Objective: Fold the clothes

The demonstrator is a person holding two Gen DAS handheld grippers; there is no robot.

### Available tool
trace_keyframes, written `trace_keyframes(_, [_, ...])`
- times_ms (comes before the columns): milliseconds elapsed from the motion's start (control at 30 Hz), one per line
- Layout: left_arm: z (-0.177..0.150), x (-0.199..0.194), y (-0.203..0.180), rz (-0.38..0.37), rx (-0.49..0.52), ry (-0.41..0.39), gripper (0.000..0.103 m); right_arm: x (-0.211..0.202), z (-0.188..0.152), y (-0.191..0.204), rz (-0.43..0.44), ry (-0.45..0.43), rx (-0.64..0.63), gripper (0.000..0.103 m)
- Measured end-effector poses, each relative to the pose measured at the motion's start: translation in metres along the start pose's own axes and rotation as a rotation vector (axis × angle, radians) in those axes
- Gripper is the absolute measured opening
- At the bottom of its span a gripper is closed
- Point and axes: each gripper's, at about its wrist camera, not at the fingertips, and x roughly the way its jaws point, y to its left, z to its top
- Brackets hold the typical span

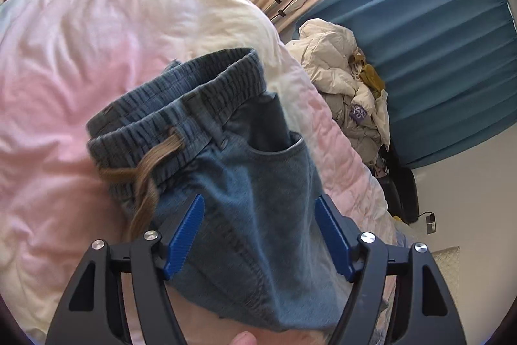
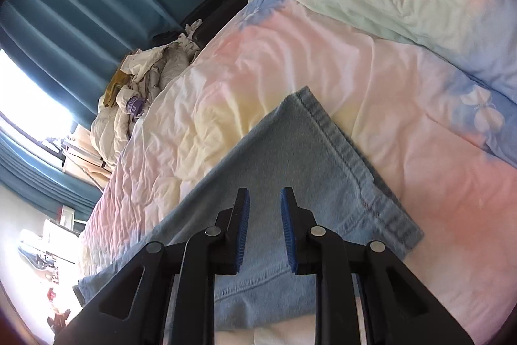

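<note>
- Where the jeans (image 1: 245,183) run below the left gripper (image 1: 258,209), the lower frame edge and the black linkage cut them off; leg length cannot be read from this view.
- Left gripper: jaws wide apart, ribbed blue pads (image 1: 185,235) clear of the cloth on both sides. Nothing is gripped. Denim lies between and beyond the pads.
- A fingertip (image 1: 244,338) shows at the bottom edge; the rest of the hand is out of frame.
- Jeans, waist end: elastic ribbed waistband (image 1: 181,105), a tan drawstring (image 1: 145,180) hanging loose, 1 curved pocket opening (image 1: 274,151). The cloth is faded blue denim, slightly motion-blurred.
- Right gripper (image 2: 265,209): jaws parted by a narrow gap, pads not pressing anything. It holds nothing.
- Jeans, hem end (image 2: 349,157): flat, stitched double seam, lying on the quilt (image 2: 404,60); the near part is hidden under the gripper body.
- Quilt: soft, creased, pastel pink, yellow and blue.
- Background: pleated teal curtain (image 1: 436,37); a crumpled pile of pale clothing (image 1: 342,76), contents hard to make out.
</note>
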Motion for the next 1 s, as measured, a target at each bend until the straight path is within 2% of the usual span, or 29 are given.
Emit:
trace_keyframes(167, [-0.032, -0.009, 0.061, -0.044, -0.123, -0.005, 0.073, -0.021, -0.04, -0.009, 0.046, 0.024, 0.023, 0.02])
trace_keyframes(267, [-0.041, -0.003, 0.085, -0.088, -0.19, 0.018, 0.073, -0.024, -0.062, -0.017, 0.07, 0.043, 0.062, 0.022])
trace_keyframes(367, [-0.04, 0.009, 0.095, -0.13, -0.225, 0.038, 0.073, -0.022, -0.08, -0.031, 0.094, 0.054, 0.133, 0.04])
trace_keyframes(433, [-0.036, 0.021, 0.1, -0.169, -0.242, 0.066, 0.073, -0.018, -0.091, -0.043, 0.11, 0.061, 0.208, 0.057])
trace_keyframes(500, [-0.033, 0.033, 0.101, -0.218, -0.245, 0.075, 0.073, -0.012, -0.101, -0.056, 0.125, 0.072, 0.285, 0.065])
trace_keyframes(633, [-0.021, 0.058, 0.098, -0.296, -0.228, 0.084, 0.07, 0.006, -0.113, -0.075, 0.136, 0.089, 0.384, 0.065])
trace_keyframes(800, [-0.008, 0.08, 0.088, -0.334, -0.175, 0.089, 0.062, 0.029, -0.103, -0.077, 0.139, 0.032, 0.344, 0.065])
trace_keyframes(933, [-0.002, 0.085, 0.078, -0.333, -0.139, 0.055, 0.045, 0.044, -0.085, -0.07, 0.106, -0.036, 0.307, 0.064])
trace_keyframes(967, [-0.002, 0.085, 0.076, -0.331, -0.127, 0.042, 0.037, 0.048, -0.082, -0.07, 0.087, -0.045, 0.308, 0.063])
trace_keyframes(1000, [-0.002, 0.084, 0.072, -0.328, -0.109, 0.027, 0.033, 0.051, -0.079, -0.069, 0.066, -0.053, 0.306, 0.061])
